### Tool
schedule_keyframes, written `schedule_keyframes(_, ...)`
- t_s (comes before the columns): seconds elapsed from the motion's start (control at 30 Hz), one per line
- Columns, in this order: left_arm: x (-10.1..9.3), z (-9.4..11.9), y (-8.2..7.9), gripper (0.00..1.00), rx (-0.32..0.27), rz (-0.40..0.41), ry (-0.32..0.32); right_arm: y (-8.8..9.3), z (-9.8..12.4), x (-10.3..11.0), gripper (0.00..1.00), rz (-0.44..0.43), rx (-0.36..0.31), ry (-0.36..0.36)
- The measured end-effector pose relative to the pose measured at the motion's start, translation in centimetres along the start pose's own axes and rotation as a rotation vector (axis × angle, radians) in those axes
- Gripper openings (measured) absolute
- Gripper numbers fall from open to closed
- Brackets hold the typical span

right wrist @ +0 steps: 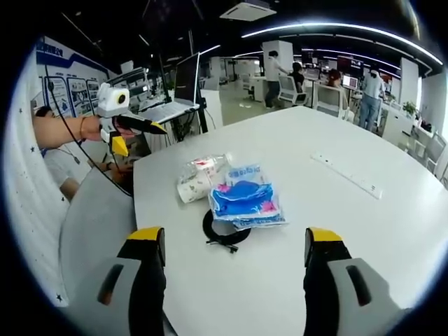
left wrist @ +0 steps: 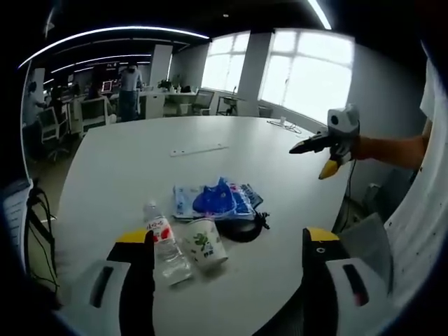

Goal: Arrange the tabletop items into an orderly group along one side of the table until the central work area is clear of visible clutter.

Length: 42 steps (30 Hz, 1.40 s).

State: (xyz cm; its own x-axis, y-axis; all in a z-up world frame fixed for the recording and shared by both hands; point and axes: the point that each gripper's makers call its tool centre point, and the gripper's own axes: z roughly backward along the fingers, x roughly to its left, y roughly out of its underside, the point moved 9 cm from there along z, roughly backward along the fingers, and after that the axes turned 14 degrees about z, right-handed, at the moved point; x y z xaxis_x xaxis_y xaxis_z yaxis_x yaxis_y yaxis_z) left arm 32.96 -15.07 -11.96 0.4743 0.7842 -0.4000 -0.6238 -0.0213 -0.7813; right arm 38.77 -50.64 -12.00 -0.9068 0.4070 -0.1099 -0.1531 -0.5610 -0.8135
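Left gripper view. Left gripper: black fingers with yellow tips, spread wide, grasping nothing. Surface: white, matte, rounded edge. Blue plastic packet, glossy and crinkled, taken as landmark, lies flat on the surface near its close edge. Paper cup, white with green print, on its side, just in front of the packet. Clear plastic water bottle, red-and-white label, lying on its side beside the cup. Black cable coil, round, partly under the packet's near corner. White flat strip, long and narrow, well beyond the packet. Right gripper, held in a hand to the right of the packet, above the surface edge; fingers parted, empty.

Right gripper view. Right gripper: fingers released, wide apart, empty. Packet central on the surface; cable coil just on the near side of it, partly covered; cup and bottle touching, left of the packet; strip well to the right. Left gripper left of the packet, off the surface edge, fingers parted.
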Motion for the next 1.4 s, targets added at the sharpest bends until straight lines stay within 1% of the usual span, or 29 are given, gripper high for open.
schedule_keyframes(0.23,-0.8,-1.0,-0.5,0.88,-0.009,0.0,0.012,-0.3,-0.5,-0.7,0.81,0.007,-0.01,-0.005)
schedule_keyframes(0.5,-1.7,-2.1,-0.7,0.87,-0.013,0.01,0.026,-0.6,-1.0,-1.5,0.79,0.018,-0.015,-0.009)
schedule_keyframes(0.8,-2.6,-3.7,-0.9,0.84,-0.01,0.013,0.051,-0.7,-1.5,-1.9,0.78,0.019,-0.019,-0.012)
schedule_keyframes(1.03,-3.0,-4.6,-0.9,0.81,-0.003,0.014,0.059,-0.7,-1.7,-2.3,0.76,0.021,-0.019,-0.012)
schedule_keyframes(1.3,-3.5,-5.7,-0.9,0.75,-0.006,0.017,0.06,-0.7,-2.3,-2.3,0.75,0.029,-0.017,-0.021)
schedule_keyframes(1.4,-3.7,-5.9,-0.6,0.74,-0.006,0.018,0.06,-0.6,-2.5,-2.1,0.74,0.03,-0.018,-0.024)
